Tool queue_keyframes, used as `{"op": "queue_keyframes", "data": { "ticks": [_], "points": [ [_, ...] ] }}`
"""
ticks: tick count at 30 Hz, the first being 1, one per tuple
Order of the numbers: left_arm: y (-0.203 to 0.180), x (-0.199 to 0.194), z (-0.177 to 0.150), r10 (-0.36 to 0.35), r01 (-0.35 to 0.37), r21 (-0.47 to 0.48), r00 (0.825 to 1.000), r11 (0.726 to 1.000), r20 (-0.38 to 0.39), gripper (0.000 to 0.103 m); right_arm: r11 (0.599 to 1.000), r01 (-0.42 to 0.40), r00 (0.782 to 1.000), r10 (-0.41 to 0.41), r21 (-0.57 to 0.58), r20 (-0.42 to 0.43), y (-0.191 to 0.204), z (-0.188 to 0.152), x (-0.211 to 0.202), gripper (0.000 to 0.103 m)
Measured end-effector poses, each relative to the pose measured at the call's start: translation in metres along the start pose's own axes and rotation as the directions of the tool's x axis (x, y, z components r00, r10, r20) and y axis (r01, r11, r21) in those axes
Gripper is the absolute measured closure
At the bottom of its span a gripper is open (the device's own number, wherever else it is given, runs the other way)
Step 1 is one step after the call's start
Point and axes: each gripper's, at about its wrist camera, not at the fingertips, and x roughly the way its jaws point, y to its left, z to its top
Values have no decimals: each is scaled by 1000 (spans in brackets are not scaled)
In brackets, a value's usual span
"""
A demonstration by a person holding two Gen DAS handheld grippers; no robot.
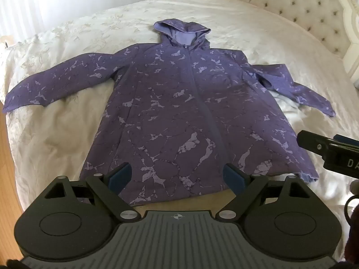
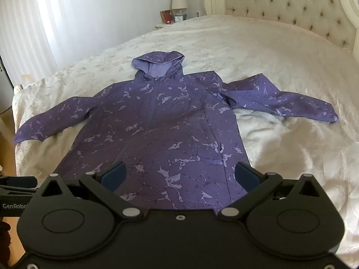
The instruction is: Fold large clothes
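Observation:
A purple hooded jacket (image 1: 179, 103) with a pale marbled print lies face up and zipped on the bed, hood at the far end, hem nearest me. Its left sleeve (image 1: 56, 83) stretches flat out; the right sleeve (image 1: 298, 85) is bent and rumpled. My left gripper (image 1: 177, 177) hovers open above the hem with nothing between its blue pads. In the right wrist view the same jacket (image 2: 161, 130) fills the middle, and my right gripper (image 2: 179, 174) stands open over the hem's right part, empty. The right gripper's tip (image 1: 318, 145) shows at the left view's right edge.
The jacket rests on a cream bedspread (image 2: 280, 67) covering a wide bed. A tufted headboard (image 2: 291, 2) rises at the far right. A nightstand (image 2: 172, 20) with a lamp, clock and frame stands at the back. Wooden floor (image 1: 6, 157) shows along the left edge.

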Motion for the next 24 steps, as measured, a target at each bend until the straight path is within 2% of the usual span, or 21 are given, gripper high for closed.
{"op": "queue_keyframes", "data": {
  "ticks": [24],
  "points": [
    [4, 3, 3, -5, 4, -29, 1000, 1000, -12, 14, 1000, -18, 1000, 18, 3, -7, 4, 4, 5, 1]
  ]
}}
